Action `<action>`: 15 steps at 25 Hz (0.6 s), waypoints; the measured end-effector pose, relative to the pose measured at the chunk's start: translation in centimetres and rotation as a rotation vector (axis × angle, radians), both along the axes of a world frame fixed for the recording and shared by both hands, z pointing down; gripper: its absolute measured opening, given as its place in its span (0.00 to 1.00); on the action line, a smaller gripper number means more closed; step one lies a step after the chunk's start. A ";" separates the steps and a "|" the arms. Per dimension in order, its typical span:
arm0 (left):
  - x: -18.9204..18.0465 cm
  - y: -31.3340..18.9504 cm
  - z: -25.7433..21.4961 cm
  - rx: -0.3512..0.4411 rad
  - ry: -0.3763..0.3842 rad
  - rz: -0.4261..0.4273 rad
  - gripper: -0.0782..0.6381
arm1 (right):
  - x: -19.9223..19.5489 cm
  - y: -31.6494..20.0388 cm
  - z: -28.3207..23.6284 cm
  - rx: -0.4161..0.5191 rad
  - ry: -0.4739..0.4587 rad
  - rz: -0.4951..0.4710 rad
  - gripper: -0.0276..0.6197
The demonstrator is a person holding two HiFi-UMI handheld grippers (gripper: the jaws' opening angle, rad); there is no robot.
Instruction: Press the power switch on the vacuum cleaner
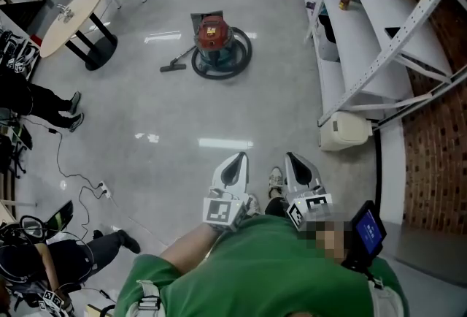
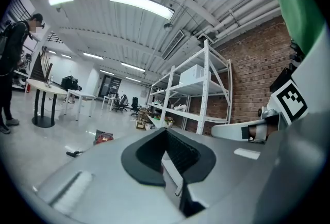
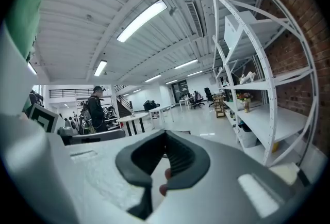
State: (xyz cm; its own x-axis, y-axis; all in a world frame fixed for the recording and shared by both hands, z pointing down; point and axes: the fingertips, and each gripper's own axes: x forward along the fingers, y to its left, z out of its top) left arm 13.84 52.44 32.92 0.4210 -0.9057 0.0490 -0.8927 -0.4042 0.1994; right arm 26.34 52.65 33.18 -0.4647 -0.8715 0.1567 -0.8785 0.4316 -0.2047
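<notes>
Since the glossy grey floor (image 1: 182, 140) stretches well ahead of you, with the white metal shelving rack (image 1: 379, 52) along your right, your first job is closing the gap. The red-and-teal canister vacuum cleaner (image 1: 213, 39) stands on that floor far in front of you. Its dark hose (image 1: 237, 60) is coiled round it and its black floor nozzle (image 1: 173, 68) lies just to its left.

Your left hand-held gripper (image 1: 235, 162) and right hand-held gripper (image 1: 298, 161) sit close to your chest, each with its jaws drawn together on nothing. That suits you, because a closed tip makes a blunt, firm pusher.

Walk up from the side away from the nozzle and mind the hose underfoot. The power switch cannot be made out from here, so find it on the body before you commit. Press squarely with one gripper, since a slanted push may shove the canister along.
</notes>
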 end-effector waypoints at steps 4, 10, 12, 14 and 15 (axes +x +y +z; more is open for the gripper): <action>-0.7 -3.1 0.1 -0.011 -0.009 -0.055 0.12 | -0.4 -3.6 0.2 -0.009 -0.012 -0.036 0.04; 0.6 -10.2 -0.2 -0.011 -0.028 -0.109 0.12 | 1.1 -11.3 0.0 -0.008 -0.028 -0.081 0.04; 1.0 -11.8 -0.4 -0.005 -0.027 -0.119 0.12 | 1.4 -12.9 -0.1 -0.004 -0.030 -0.090 0.04; 1.4 -13.1 -0.7 -0.003 -0.023 -0.126 0.12 | 1.7 -14.2 -0.2 -0.002 -0.031 -0.097 0.04; 1.6 -13.8 -0.8 -0.002 -0.022 -0.130 0.12 | 1.8 -14.9 -0.3 -0.001 -0.032 -0.101 0.04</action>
